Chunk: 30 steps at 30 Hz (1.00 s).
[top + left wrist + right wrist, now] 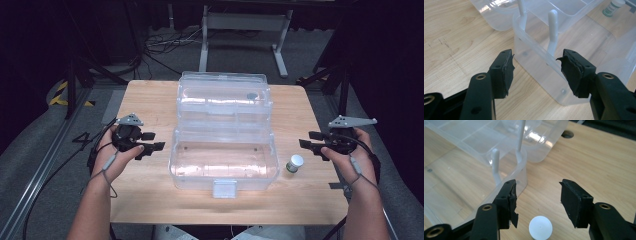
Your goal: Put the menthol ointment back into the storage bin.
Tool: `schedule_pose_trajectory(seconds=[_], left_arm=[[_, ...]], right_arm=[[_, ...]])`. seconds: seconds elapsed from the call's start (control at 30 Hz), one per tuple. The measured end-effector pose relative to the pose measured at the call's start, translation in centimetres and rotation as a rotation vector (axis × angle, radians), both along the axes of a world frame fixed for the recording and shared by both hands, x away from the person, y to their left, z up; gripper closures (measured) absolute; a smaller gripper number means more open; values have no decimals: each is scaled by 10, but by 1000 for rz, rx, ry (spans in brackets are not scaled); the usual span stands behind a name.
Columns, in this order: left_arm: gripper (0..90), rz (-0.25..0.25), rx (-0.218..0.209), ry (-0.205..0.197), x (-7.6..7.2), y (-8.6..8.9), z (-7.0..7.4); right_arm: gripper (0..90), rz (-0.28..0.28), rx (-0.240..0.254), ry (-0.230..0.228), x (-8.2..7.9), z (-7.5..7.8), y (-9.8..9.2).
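Bottle [540,229] stands on the table [599,162] between the wide-open, empty right claw [537,202], not yet in the open box [223,150]; left claw [536,72] open, empty.

wooden table [150,100], metal frame [245,22], floor cables [165,42]

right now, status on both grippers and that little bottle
Left gripper open, empty, beside the clear box. Right gripper open, jaws either side of the small white-capped bottle, not gripping. Nothing between them.
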State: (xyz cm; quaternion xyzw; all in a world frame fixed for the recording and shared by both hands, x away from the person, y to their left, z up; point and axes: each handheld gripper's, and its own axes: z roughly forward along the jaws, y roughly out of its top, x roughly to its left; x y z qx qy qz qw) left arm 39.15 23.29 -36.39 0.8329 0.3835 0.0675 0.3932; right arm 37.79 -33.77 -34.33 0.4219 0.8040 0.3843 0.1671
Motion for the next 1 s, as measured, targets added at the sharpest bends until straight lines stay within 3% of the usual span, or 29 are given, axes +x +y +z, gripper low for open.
schedule_pose_trajectory(seconds=[0.37,0.67,1.0], left_arm=[[433,11,-1,13,3,2,-3],[426,11,11,25,4,3,-5],[423,19,17,38,3,6,-8]], right_arm=[[458,-6,-83,139,7,-18,3],[459,6,-121,201,12,-30,4],[466,54,-168,252,20,-42,7]])
